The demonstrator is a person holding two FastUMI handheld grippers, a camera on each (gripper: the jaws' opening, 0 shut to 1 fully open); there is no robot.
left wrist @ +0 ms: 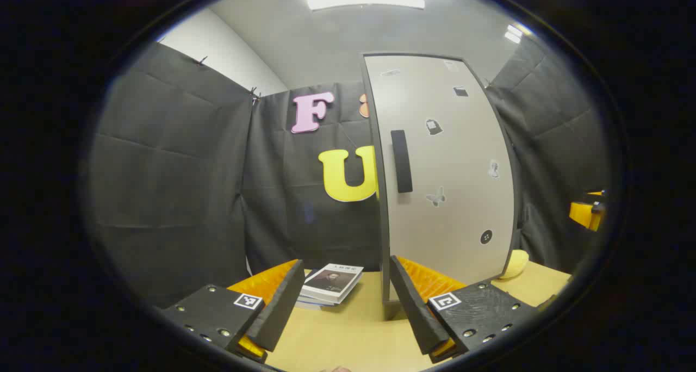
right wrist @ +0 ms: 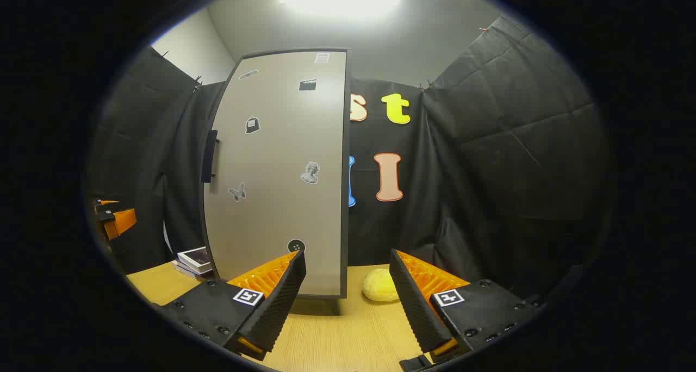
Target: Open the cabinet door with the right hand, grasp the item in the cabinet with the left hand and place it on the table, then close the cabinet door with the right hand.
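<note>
Both the left gripper (left wrist: 347, 298) and right gripper (right wrist: 347, 293) are hovering wide open and empty, the closed cabinet door (left wrist: 446, 171) standing ahead of their jaws.

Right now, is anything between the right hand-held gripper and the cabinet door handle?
Nothing visible. The right hand-held gripper is open over bare table; the handle sits up on the closed door's left edge, unobstructed.

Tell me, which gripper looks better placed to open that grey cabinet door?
Probably the left gripper: the tall grey cabinet door's black vertical handle sits just above its open fingers. From the right gripper, it lies far left.
</note>
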